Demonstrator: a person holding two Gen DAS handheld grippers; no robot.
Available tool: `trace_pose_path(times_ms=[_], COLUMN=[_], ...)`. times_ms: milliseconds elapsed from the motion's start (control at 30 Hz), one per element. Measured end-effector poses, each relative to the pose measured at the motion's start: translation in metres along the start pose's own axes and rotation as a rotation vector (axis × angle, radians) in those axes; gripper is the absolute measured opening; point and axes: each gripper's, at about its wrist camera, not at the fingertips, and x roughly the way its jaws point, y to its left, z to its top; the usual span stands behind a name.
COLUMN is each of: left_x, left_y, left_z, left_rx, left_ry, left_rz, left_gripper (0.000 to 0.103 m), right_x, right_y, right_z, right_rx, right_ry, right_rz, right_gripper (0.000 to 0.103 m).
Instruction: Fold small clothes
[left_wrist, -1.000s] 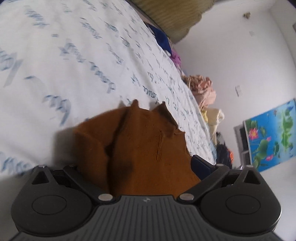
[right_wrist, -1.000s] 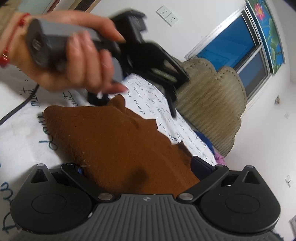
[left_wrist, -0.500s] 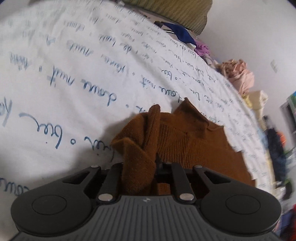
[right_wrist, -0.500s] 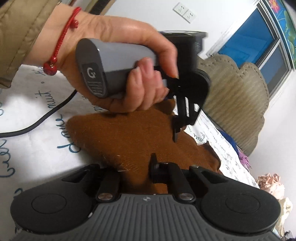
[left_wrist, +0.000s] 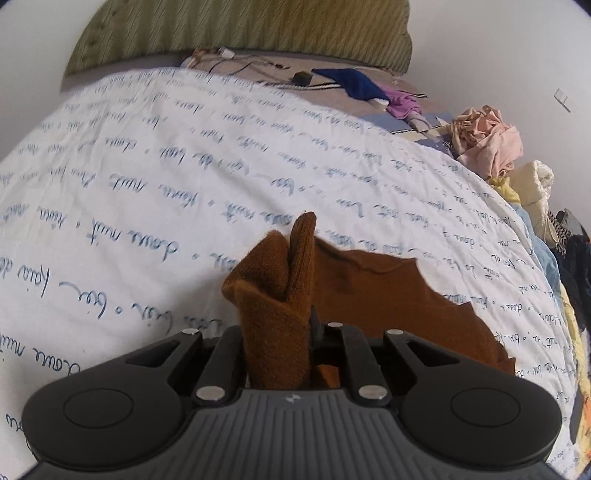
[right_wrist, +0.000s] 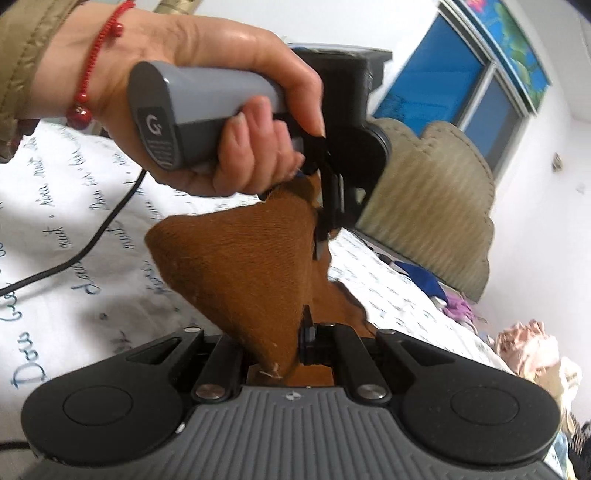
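A small brown knitted garment (left_wrist: 388, 295) lies partly on the white bedspread (left_wrist: 147, 184) with blue handwriting print. My left gripper (left_wrist: 295, 332) is shut on one bunched corner of it, which stands up in a fold between the jaws. My right gripper (right_wrist: 291, 343) is shut on another corner of the brown garment (right_wrist: 240, 266), which stretches taut and lifted up to the left gripper (right_wrist: 325, 221). A person's hand (right_wrist: 221, 110) with a red bead bracelet holds that left gripper's grey handle.
An olive padded headboard (left_wrist: 240, 29) stands behind the bed. Blue and purple clothes (left_wrist: 369, 88), cables and a pink bundle (left_wrist: 487, 136) lie at the far edge. A black cable (right_wrist: 74, 254) runs over the bedspread. A blue-curtained window (right_wrist: 461, 81) is at the back.
Both grippers closed on corners of the brown garment and lifted them off the bed. The left gripper turned toward the headboard; the garment now hangs stretched between the two.
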Motion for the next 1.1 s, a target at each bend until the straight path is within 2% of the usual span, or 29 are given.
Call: trace_pose_path(times_ms=[133, 433, 633, 867, 1100], left_x=[-0.005, -0.003, 0.015, 0.048, 0.082], left_y=[-0.035, -0.11, -0.155, -0.205, -0.233], left_z=[0.001, -0.003, -0.011, -0.025, -0.038], left_rx=[0.053, 0.166, 0.214, 0.295, 0.307], left_ry=[-0.039, -0.064, -0.043, -0.016, 0.037], left_rz=[0.047, 0.048, 0.041, 0.068, 0.071], left_gripper=[0.012, 0.012, 0.012, 0.012, 0.012], right_x=[-0.011, -0.028, -0.039, -0.042, -0.038], right_y=[-0.027, -0.07, -0.099, -0.128, -0.15], right_z=[-0.007, -0.032, -0.057, -0.09, -0.121], right_rx=[0.067, 0.159, 0.229, 0.327, 0.475], right_ry=[0.001, 0.022, 0.056, 0.105, 0.156], right_rz=[-0.022, -0.077, -0.117, -0.14, -0.125], right_gripper=[0.01, 0.009, 0.009, 0.009, 0.009])
